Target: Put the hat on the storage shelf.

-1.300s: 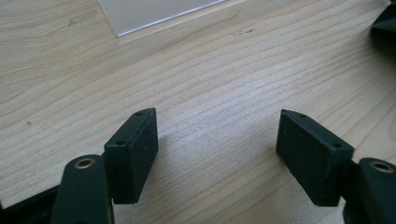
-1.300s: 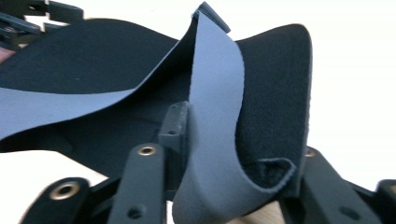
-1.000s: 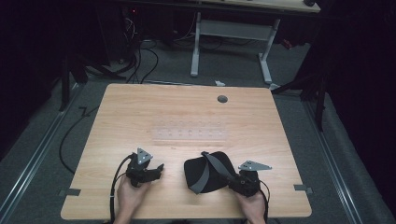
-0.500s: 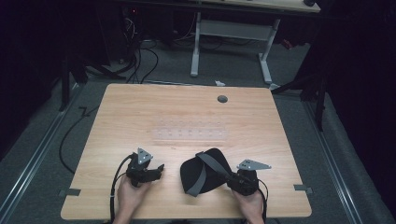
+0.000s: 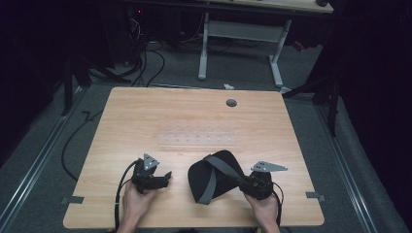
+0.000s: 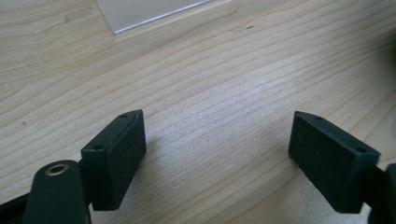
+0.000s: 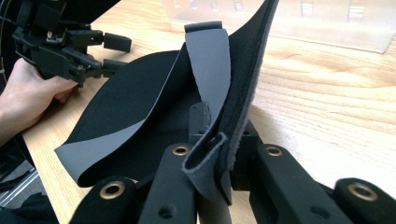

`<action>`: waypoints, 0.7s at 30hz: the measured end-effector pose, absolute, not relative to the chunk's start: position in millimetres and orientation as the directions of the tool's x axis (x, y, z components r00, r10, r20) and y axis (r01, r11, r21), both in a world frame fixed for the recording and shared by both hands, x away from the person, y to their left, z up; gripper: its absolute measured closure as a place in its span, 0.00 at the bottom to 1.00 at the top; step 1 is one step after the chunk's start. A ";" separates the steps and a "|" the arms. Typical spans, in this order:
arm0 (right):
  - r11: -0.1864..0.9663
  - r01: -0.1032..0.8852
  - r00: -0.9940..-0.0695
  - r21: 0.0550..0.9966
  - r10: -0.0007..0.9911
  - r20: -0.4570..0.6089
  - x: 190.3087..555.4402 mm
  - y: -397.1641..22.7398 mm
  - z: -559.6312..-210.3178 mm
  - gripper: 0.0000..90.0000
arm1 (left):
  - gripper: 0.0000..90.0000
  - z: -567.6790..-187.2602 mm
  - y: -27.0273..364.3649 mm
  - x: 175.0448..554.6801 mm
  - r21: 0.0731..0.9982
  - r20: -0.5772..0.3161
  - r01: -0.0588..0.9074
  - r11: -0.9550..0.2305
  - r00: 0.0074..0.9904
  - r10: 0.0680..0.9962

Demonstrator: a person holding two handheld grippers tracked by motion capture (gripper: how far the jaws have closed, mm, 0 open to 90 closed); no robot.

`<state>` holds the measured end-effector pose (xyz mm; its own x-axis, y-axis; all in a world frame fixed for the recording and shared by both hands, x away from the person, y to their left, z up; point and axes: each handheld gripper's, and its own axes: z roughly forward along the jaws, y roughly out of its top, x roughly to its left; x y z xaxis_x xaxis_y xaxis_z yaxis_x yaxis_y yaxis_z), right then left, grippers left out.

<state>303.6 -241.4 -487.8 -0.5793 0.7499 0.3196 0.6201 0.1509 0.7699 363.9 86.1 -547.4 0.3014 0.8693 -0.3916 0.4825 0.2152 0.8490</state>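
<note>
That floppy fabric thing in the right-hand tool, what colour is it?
The fabric piece is black with a grey strap, clearest in the right gripper view.

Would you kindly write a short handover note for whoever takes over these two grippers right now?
Right gripper: shut on the folded edge of the black fabric piece, which has a grey strap across it.
Left gripper: open, holding nothing, low over the wooden table, just left of the fabric.
A clear plastic sheet lies mid-table, beyond the fabric.
Done: fabric gripped on one side.
Left: probably bring the left gripper to the fabric's free side.
</note>
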 end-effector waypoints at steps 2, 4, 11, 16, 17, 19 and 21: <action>0.145 0.624 -0.578 0.768 0.747 0.328 305.0 -242.7 -487.0 0.92 | 0.22 -547.2 86.2 363.2 0.849 -0.393 0.483 0.212 0.309 0.866; 0.141 0.626 -0.576 0.767 0.747 0.333 305.8 -243.8 -485.6 0.92 | 0.25 -547.0 86.0 362.2 0.852 -0.393 0.480 0.209 0.322 0.862; 0.086 0.620 -0.562 0.780 0.743 0.365 306.5 -243.1 -483.5 0.92 | 0.29 -546.4 84.2 358.3 0.866 -0.364 0.471 0.164 0.371 0.854; 0.087 0.625 -0.561 0.776 0.741 0.369 309.1 -240.2 -480.8 0.92 | 0.27 -541.2 77.9 350.4 0.880 -0.323 0.463 0.103 0.427 0.844; 0.095 0.622 -0.565 0.777 0.741 0.363 309.9 -240.3 -480.1 0.92 | 0.27 -541.2 77.9 350.4 0.880 -0.323 0.463 0.103 0.427 0.844; 0.089 0.629 -0.561 0.773 0.739 0.372 310.5 -240.2 -479.0 0.92 | 0.27 -534.9 75.3 345.7 0.883 -0.332 0.460 0.099 0.461 0.823; 0.086 0.632 -0.560 0.770 0.737 0.378 311.4 -240.7 -477.8 0.92 | 0.27 -530.3 73.3 342.9 0.885 -0.337 0.456 0.096 0.484 0.808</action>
<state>311.4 -240.7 -477.8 -0.5604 0.7367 0.3783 0.6324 0.0858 0.7699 342.9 73.3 -530.3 0.4840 0.8076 -0.3369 0.4562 0.0956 0.8847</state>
